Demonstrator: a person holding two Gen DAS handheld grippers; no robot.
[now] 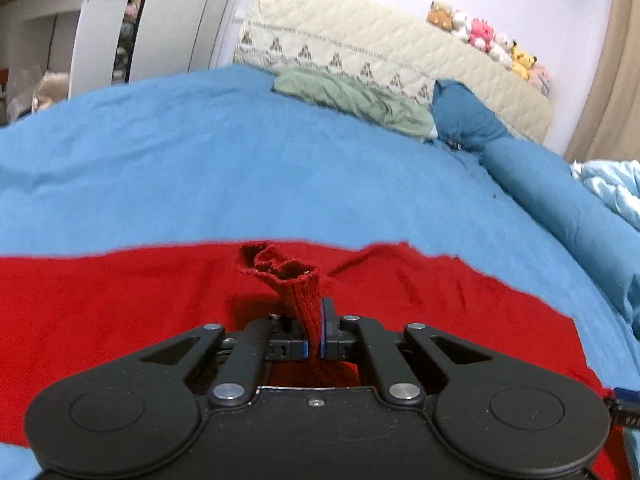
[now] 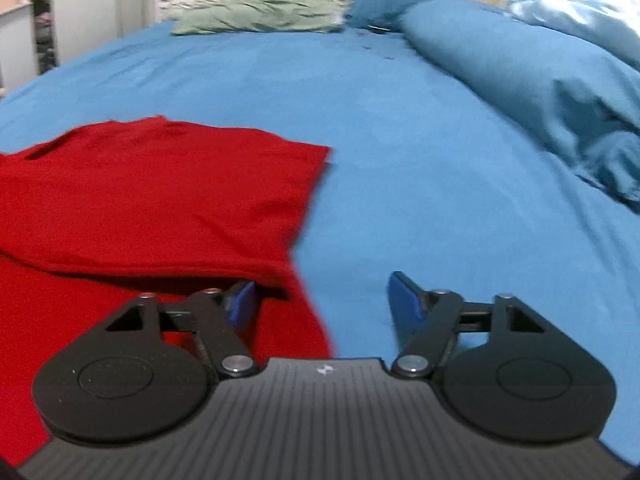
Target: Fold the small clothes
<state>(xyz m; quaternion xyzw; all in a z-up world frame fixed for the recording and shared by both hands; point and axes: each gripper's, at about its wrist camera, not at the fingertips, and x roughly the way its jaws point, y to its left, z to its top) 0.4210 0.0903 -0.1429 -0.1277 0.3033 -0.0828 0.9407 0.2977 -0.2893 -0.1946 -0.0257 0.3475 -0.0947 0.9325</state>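
Blue bedding covers the bed [image 2: 400, 120] where the red garment [image 1: 120, 300] lies spread. My left claw [image 1: 315, 340] is clenched on its ribbed cuff [image 1: 296, 280], while my right claw [image 2: 322, 304] stands released over the garment's edge. I think the thin cuff may slip out if I pull too fast, spoiling the fold.

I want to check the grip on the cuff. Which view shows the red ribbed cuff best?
The left wrist view: the red ribbed cuff stands up, pinched in the shut left gripper, its open end visible. The right wrist view shows the red sweater's flat body and an edge between the open right gripper's fingers, but no cuff.
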